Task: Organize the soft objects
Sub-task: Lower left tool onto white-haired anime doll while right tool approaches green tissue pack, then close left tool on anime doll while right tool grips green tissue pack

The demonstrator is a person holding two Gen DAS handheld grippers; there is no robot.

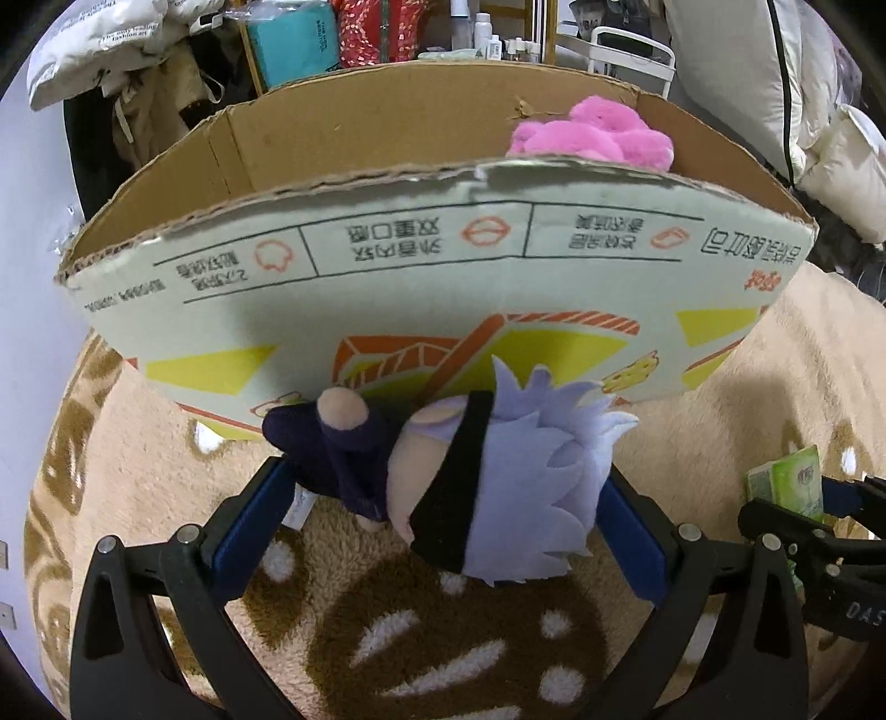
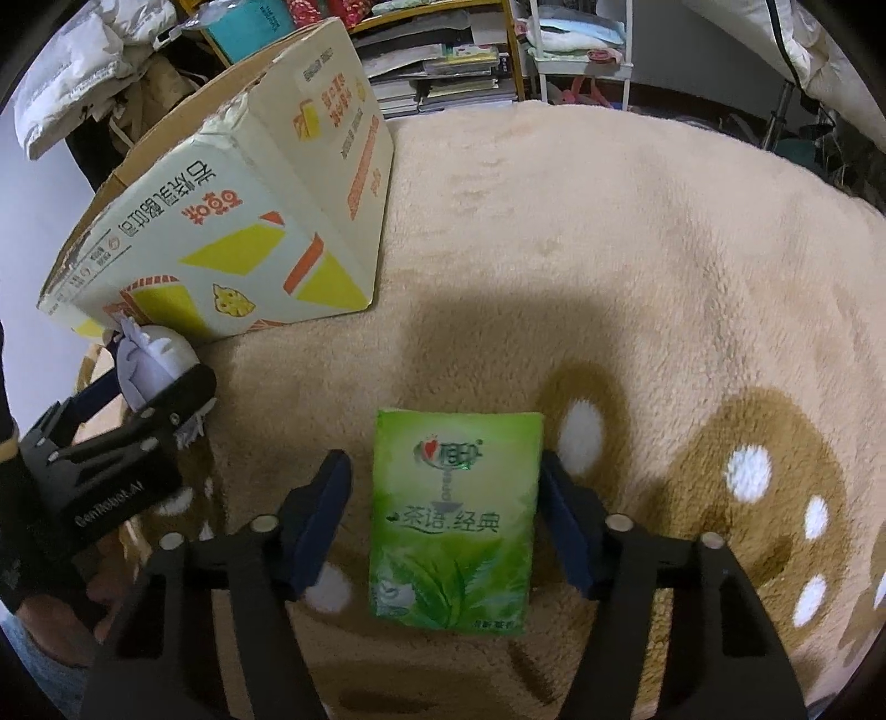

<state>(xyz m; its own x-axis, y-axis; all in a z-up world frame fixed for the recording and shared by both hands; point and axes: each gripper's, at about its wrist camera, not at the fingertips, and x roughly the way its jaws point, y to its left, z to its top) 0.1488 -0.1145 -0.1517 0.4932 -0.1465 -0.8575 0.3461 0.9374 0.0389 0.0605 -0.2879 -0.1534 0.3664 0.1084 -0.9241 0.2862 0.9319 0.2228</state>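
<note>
A plush doll (image 1: 498,476) with pale lavender hair, a black blindfold and a dark blue body lies crosswise between the fingers of my left gripper (image 1: 446,471), which is shut on it, just in front of the printed cardboard box (image 1: 387,260). A pink plush toy (image 1: 598,138) sits inside the box at the back right. In the right wrist view a green tissue pack (image 2: 451,520) lies flat on the blanket between the fingers of my right gripper (image 2: 443,459). The right pad is at the pack's edge, and a gap shows on the left side.
A beige fleece blanket (image 2: 609,249) with brown patches and white dots covers the surface. The open-topped box (image 2: 221,221) stands at its far left. Behind are shelves of books (image 2: 443,72), bottles, a teal pack (image 1: 293,39) and white bedding (image 1: 747,83).
</note>
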